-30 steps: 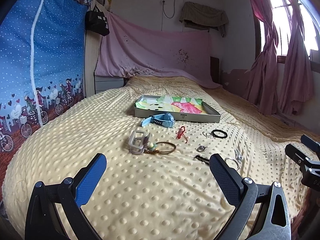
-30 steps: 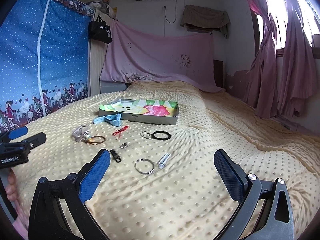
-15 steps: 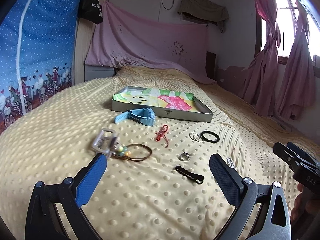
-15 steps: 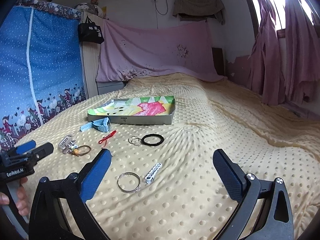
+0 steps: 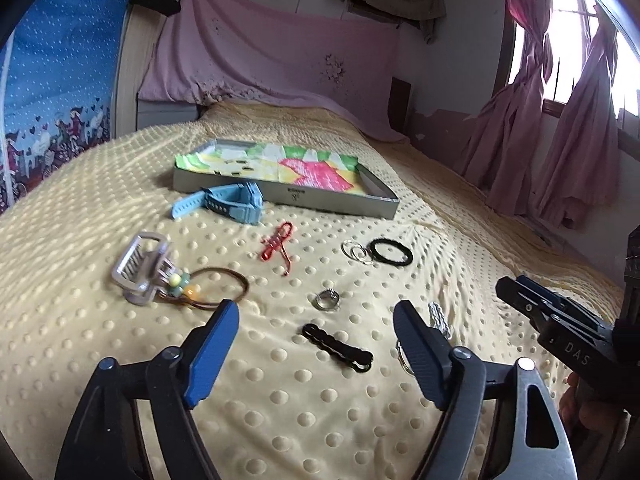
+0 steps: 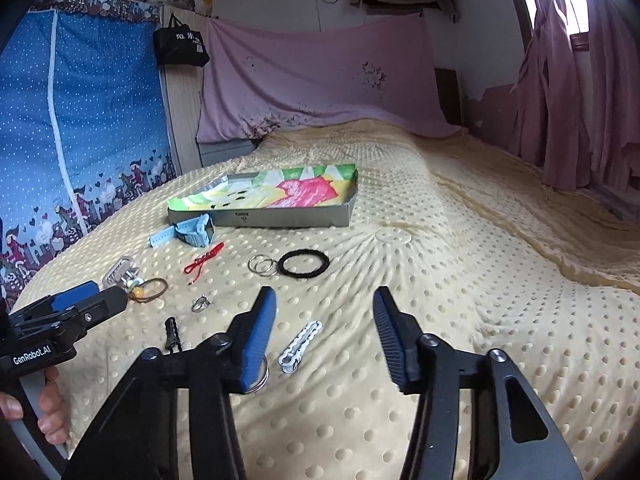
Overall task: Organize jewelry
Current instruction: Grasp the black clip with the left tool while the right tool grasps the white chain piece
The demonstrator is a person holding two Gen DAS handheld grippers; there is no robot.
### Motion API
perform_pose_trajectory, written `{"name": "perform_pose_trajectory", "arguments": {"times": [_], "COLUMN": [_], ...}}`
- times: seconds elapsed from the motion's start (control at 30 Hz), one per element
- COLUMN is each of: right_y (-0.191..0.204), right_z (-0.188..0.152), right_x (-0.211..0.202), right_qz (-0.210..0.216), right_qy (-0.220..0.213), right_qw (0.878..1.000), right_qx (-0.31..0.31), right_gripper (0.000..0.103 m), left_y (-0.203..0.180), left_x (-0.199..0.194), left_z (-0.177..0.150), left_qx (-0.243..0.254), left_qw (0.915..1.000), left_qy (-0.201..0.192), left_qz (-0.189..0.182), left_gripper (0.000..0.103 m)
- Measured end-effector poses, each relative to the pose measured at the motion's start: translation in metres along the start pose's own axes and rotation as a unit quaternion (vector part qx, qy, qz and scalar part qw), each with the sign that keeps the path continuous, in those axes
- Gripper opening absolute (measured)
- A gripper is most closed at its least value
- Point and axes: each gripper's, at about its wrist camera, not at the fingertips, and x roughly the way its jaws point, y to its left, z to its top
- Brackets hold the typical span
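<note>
Jewelry lies scattered on a yellow dotted blanket. My left gripper (image 5: 314,314) hovers low over a black clip (image 5: 336,346) and a small silver ring (image 5: 327,300); its jaws are closing with nothing pressed between them. My right gripper (image 6: 324,300) is closing too, empty, just above a white clip (image 6: 300,340). A key ring (image 6: 262,380) is half hidden behind its left finger (image 6: 256,332). Farther back are a blue watch (image 5: 228,200), a red cord (image 5: 276,244), a black hair tie (image 5: 390,252) and a beaded brown bracelet (image 5: 216,288). A grey tray (image 5: 332,200) lined with colourful paper stands behind them.
A clear plastic buckle (image 5: 140,268) rests beside the bracelet, and thin silver rings (image 6: 262,266) touch the hair tie. A blue patterned wardrobe (image 6: 80,140) is on the left, pink curtains (image 6: 580,100) on the right. A hand (image 6: 48,412) holds the left gripper's handle.
Both grippers have moved forward and down toward the jewelry, which now looks larger and closer. Both pairs of jaws have narrowed, the right pair more than the left.
</note>
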Motion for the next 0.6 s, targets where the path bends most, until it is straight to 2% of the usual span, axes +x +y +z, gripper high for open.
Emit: {"name": "perform_pose_trajectory", "arguments": {"times": [0.17, 0.27, 0.37, 0.6], "right_y": [0.000, 0.001, 0.003, 0.006], "right_z": [-0.006, -0.009, -0.013, -0.022], "right_x": [0.017, 0.029, 0.041, 0.060], "right_qz": [0.023, 0.035, 0.045, 0.058], "right_qy": [0.039, 0.062, 0.085, 0.124], "right_qw": [0.999, 0.997, 0.995, 0.991], "right_qx": [0.005, 0.004, 0.002, 0.009], "right_gripper": [0.035, 0.033, 0.032, 0.032], "left_y": [0.003, 0.005, 0.007, 0.009], "left_x": [0.022, 0.036, 0.047, 0.064], "left_z": [-0.004, -0.008, -0.012, -0.012], "left_qx": [-0.019, -0.036, -0.049, -0.069], "left_qw": [0.9979, 0.9944, 0.9907, 0.9849], "left_qy": [0.055, 0.087, 0.112, 0.142], "left_qz": [-0.030, -0.047, -0.059, -0.072], "left_gripper": [0.053, 0.049, 0.041, 0.038]}}
